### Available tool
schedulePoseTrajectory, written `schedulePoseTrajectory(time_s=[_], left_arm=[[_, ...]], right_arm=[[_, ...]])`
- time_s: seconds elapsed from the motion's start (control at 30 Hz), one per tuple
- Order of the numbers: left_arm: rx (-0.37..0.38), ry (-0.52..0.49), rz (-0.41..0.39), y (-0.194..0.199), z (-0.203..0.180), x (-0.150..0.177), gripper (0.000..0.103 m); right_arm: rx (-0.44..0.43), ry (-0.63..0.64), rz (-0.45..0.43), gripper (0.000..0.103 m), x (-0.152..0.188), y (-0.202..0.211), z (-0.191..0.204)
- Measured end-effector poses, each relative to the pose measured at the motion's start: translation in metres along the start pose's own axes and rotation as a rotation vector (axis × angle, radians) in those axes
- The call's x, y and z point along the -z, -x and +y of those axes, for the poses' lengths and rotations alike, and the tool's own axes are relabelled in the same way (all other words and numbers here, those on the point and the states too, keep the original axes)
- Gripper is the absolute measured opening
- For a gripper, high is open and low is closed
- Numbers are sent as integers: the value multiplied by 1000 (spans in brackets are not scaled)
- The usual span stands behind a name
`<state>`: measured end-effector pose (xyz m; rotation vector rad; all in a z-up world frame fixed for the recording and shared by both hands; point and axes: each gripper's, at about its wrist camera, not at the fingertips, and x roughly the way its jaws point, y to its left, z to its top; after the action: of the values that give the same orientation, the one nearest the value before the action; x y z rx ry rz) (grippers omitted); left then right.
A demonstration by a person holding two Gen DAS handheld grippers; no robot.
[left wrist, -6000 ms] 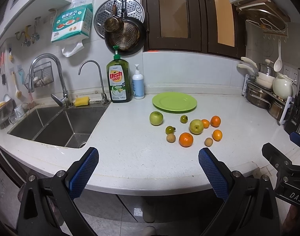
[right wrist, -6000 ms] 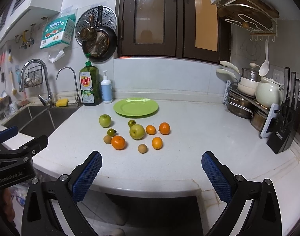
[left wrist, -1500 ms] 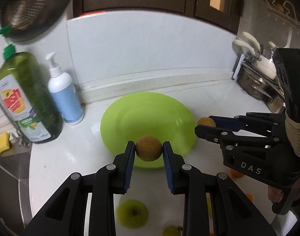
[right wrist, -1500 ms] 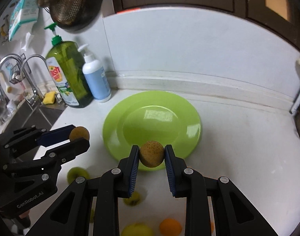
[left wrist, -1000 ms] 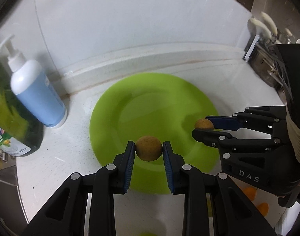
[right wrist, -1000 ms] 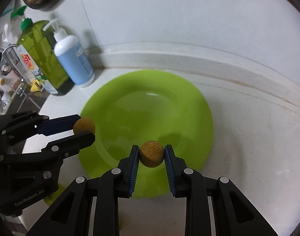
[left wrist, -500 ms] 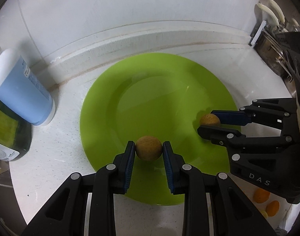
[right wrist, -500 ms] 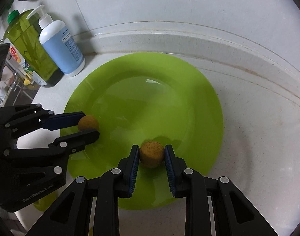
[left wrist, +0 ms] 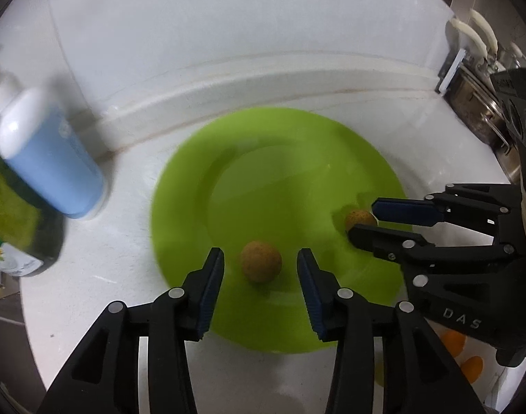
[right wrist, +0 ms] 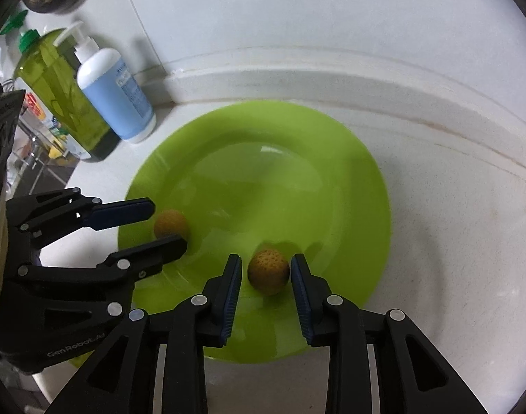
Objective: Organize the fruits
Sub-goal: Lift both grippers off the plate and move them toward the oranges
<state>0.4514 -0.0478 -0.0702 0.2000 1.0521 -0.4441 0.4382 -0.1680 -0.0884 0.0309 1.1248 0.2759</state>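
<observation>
Two small round brown fruits lie on the green plate [left wrist: 263, 158] [right wrist: 263, 179]. The left one [left wrist: 260, 265] [right wrist: 169, 222] sits between the jaws of my left gripper [left wrist: 260, 255] [right wrist: 168, 224], which are opening, with clear gaps on both sides. The right one [right wrist: 268, 270] [left wrist: 358, 219] rests on the plate between the jaws of my right gripper [right wrist: 265, 260] [left wrist: 363, 219], also opening, with slim gaps at each pad. Both grippers point steeply down over the plate's near half.
A blue pump bottle [left wrist: 45, 158] [right wrist: 114, 96] and a green dish soap bottle [right wrist: 62, 96] stand left of the plate by the wall ledge. Oranges [left wrist: 453, 341] lie on the counter at the near right. A pot rack [left wrist: 477, 96] is at the far right.
Both grippers let go of their brown fruits, which now rest on the plate. The left jaws spread wide; the right jaws parted slightly.
</observation>
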Motion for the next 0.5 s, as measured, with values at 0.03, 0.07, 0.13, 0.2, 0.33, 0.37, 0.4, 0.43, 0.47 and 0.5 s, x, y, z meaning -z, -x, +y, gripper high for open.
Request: schedulePoseTrajectory(time_s=[0.03, 0.07, 0.13, 0.2, 0.33, 0.37, 0.4, 0.43, 0.47, 0.5], left_arm=[[-1, 3, -17, 7, 0, 1, 44], [-10, 8, -37, 16, 0, 2, 44], [-19, 7, -79, 34, -1, 4, 48], [-29, 2, -132, 57, -4, 10, 54], [-41, 3, -216, 95, -16, 25, 60], [-47, 1, -233, 102, -20, 28, 61], [-56, 1, -253, 112, -24, 33, 64], [-60, -1, -266, 119, -28, 39, 65], [-61, -3, -281, 127, -32, 45, 66], [-60, -2, -290, 132, -34, 47, 68]], right_arm=[[6, -1, -16, 31, 1, 6, 1], [9, -2, -27, 31, 2, 11, 2], [13, -14, -67, 31, 6, 26, 4], [26, -16, -106, 31, 10, 42, 8], [57, -18, -209, 34, 24, 82, 19], [69, -24, -235, 36, 29, 92, 21], [83, -39, -285, 37, 41, 114, 24], [83, -39, -285, 38, 41, 114, 24], [91, -41, -300, 39, 46, 121, 26], [104, -43, -321, 41, 53, 130, 29]])
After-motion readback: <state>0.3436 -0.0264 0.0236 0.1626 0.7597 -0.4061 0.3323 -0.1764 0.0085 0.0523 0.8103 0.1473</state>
